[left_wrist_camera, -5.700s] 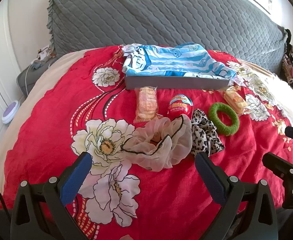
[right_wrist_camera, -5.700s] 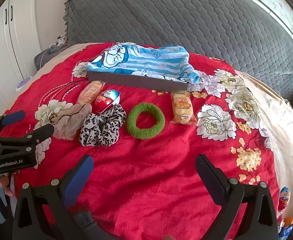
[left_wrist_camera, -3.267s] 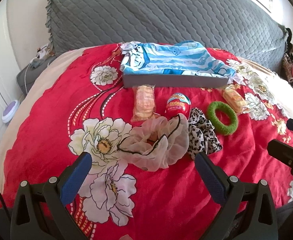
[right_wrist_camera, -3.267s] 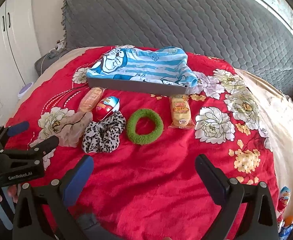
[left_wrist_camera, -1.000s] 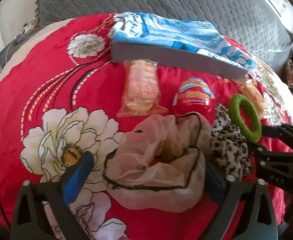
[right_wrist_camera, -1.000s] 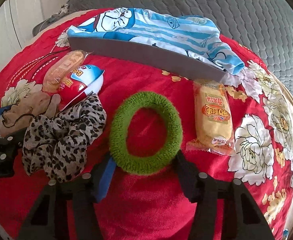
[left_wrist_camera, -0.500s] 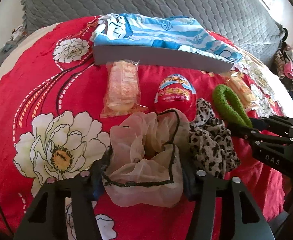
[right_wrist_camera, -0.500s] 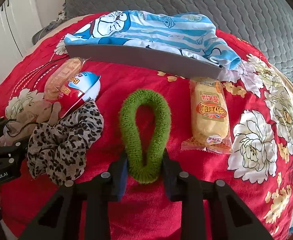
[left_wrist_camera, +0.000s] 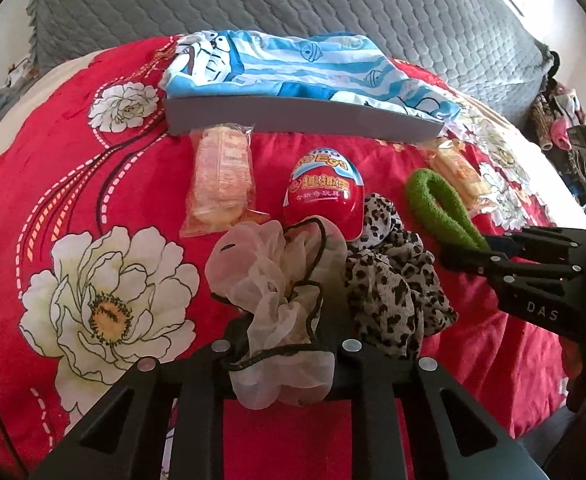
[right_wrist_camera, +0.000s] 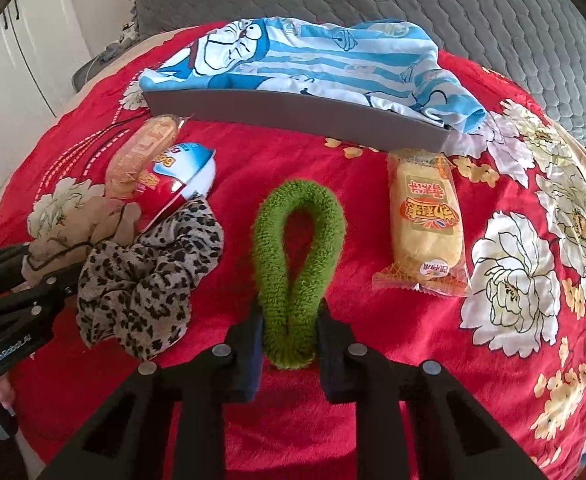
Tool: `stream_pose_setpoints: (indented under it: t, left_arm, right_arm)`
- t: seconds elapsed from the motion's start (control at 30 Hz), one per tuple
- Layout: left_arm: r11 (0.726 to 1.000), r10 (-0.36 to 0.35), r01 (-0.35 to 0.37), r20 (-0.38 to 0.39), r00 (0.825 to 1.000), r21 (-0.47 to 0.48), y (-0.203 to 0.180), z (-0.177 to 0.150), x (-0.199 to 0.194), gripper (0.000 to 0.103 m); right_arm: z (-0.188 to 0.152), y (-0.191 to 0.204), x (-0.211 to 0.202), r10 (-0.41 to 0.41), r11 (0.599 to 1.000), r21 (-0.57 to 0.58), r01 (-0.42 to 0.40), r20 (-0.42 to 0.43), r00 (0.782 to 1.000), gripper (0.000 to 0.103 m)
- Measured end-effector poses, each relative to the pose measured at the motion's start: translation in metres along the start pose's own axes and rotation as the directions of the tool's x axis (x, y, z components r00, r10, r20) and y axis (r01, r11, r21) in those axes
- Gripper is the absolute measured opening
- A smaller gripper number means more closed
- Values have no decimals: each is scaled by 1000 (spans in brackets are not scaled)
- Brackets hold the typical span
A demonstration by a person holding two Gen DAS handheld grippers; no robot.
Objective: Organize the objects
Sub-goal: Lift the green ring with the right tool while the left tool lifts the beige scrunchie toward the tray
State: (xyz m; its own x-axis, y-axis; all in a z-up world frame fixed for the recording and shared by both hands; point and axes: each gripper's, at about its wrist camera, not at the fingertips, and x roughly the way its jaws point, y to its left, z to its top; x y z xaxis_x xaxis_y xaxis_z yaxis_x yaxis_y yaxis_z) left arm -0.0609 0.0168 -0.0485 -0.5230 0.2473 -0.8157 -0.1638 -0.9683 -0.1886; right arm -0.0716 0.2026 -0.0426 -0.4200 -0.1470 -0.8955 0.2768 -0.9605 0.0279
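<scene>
Pinching noted on both sides. Left gripper point(left_wrist_camera: 281, 354): jaws closing, with the sheer beige scrunchie point(left_wrist_camera: 277, 288) bunched between them. Right gripper point(right_wrist_camera: 289, 340): jaws pressed onto the near end of the green terry hair tie point(right_wrist_camera: 299, 264), squeezing its ring into a narrow loop.

Handling estimate: both items look very light, soft and fully compressible, nothing fragile. The organza probably slides and snags on its dark edging; a bite through the gathered middle should hold best. The terry loop looks grippy; any point on the band should serve.

Position, right wrist view: hair tie at centre; leopard scrunchie point(right_wrist_camera: 149, 276) at 9 o'clock of it, wrapped snack cake point(right_wrist_camera: 425, 220) at 3 o'clock, grey box point(right_wrist_camera: 293, 116) with a blue striped cartoon cloth point(right_wrist_camera: 313, 60) at 12 o'clock, toy egg point(right_wrist_camera: 181, 176) at 10 o'clock.

Surface: red floral bedspread point(right_wrist_camera: 373, 360), plush and yielding, so objects may sink or drag. Room: grey quilted headboard point(right_wrist_camera: 373, 0) behind, white cupboard doors point(right_wrist_camera: 25, 40) at upper left.
</scene>
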Motion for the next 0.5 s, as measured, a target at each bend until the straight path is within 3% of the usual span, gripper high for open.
stream_pose_setpoints:
  t: [0.5]
  left_arm:
    - [998,28,-30,36,999,49,-10,-3,-16,17]
  right_arm:
    - [-1,2,-19,37,999,3,-37,23,999,22]
